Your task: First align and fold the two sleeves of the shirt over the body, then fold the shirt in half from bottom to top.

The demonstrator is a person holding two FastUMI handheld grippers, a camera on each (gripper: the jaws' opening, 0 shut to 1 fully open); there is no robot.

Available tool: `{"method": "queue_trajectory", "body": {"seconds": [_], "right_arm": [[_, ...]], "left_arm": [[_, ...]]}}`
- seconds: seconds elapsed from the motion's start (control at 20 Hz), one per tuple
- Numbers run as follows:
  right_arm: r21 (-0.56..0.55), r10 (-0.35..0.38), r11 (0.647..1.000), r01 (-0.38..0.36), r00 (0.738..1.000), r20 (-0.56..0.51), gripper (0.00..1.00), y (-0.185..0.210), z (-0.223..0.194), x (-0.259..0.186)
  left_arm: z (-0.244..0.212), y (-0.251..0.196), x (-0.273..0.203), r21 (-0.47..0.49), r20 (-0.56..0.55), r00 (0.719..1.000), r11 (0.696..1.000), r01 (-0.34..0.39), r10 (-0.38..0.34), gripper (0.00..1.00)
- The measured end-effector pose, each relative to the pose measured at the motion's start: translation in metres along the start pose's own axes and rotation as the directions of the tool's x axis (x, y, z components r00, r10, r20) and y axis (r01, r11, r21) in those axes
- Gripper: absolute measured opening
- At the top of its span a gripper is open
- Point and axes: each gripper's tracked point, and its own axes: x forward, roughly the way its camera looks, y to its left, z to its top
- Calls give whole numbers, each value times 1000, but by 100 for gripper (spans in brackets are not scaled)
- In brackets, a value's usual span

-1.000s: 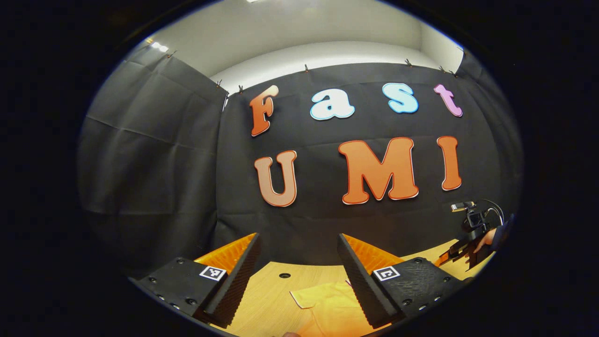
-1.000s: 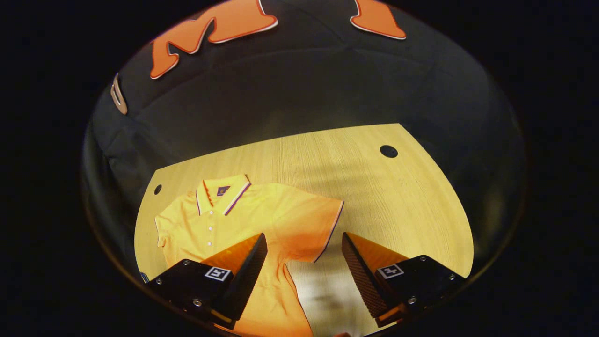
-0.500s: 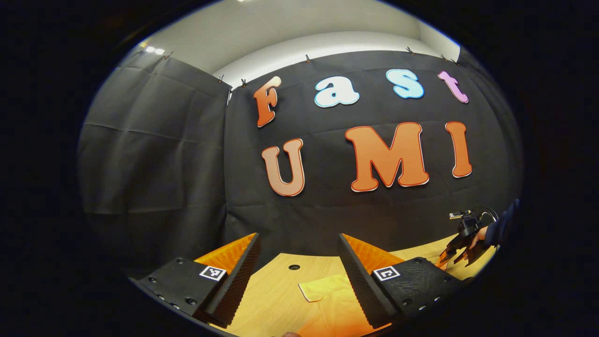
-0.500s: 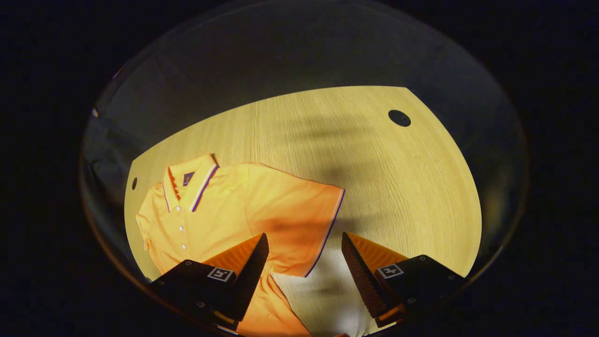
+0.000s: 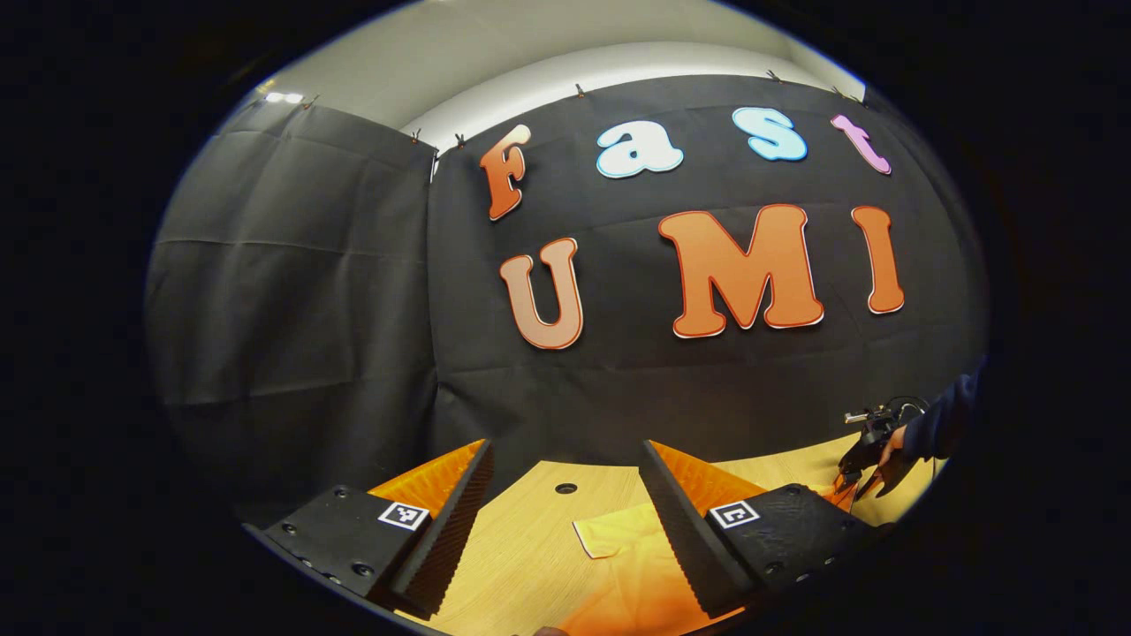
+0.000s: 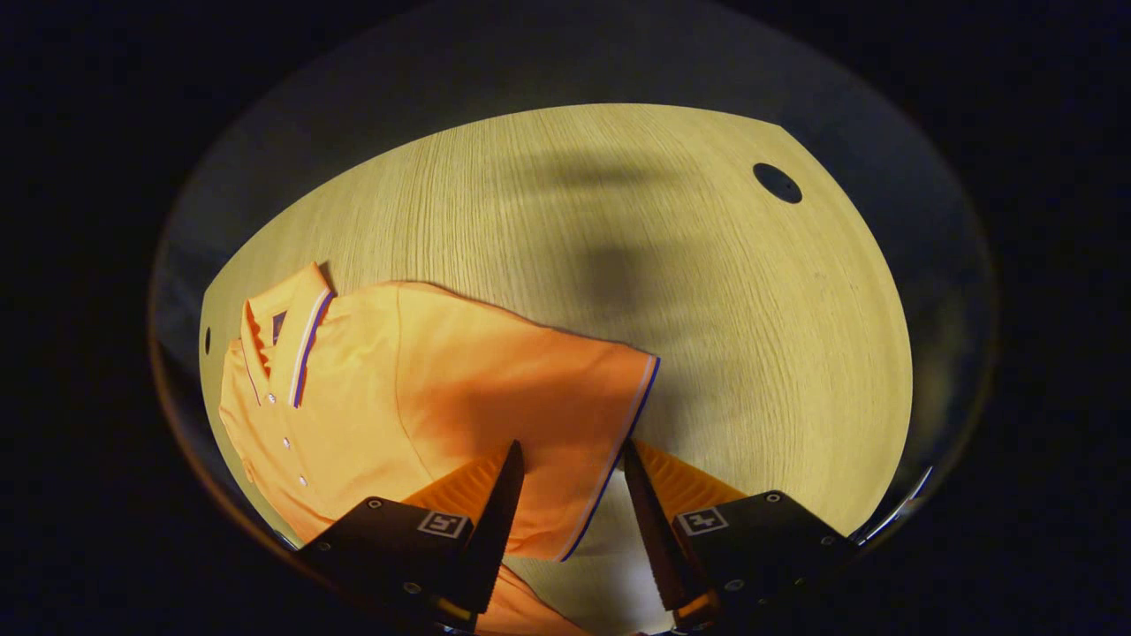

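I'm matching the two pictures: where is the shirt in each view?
Left gripper view: shirt at bottom centre, between and behind the left gripper's fingers.
Right gripper view: shirt at lower left; its sleeve hem lies between the right gripper's fingers.
Shared landmark: the wooden table.

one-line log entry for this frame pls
stage: sleeve fold, not begun | right hand-held gripper: open, straddling sleeve hem | left hand-held gripper: open, above shirt | shirt flat on table
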Motion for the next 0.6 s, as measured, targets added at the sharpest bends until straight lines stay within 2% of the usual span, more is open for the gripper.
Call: {"method": "queue_trajectory", "body": {"seconds": [0.05,0.1,0.15,0.2,0.25,0.3,0.35,0.4,0.45,0.6], "right_arm": [[-2,2,1000,-2,1000,-8,71,3,1,5],[-2,3,1000,-3,1000,-4,58,5,2,6],[-1,3,1000,-3,1000,2,59,6,3,4],[10,5,1000,-5,1000,6,43,7,5,6],[18,8,1000,-8,1000,12,40,8,5,7],[2,18,1000,-18,1000,22,20,10,6,6],[-12,39,999,-39,999,29,18,12,7,5],[-19,69,997,-69,997,22,9,18,6,3],[-22,101,995,-101,995,10,9,24,2,-1],[4,148,989,-149,985,93,3,38,21,-19]], "left_arm": [[0,-1,2,-1,-4,1000,1000,2,-2,99],[0,-3,4,0,-7,1000,1000,3,-3,100],[0,-4,5,0,-9,1000,1000,5,-5,100],[0,-6,6,0,-8,1000,1000,7,-7,99],[-1,-6,7,1,-8,1000,1000,9,-9,100],[0,-8,8,2,-7,1000,1000,12,-12,100],[-1,-7,7,2,-6,1000,1000,15,-15,100],[1,-7,7,0,-2,1000,1000,17,-17,100],[1,-6,6,-3,1,1000,1000,18,-18,100],[-1,-4,7,-2,-3,1000,1000,12,-12,100]]}}
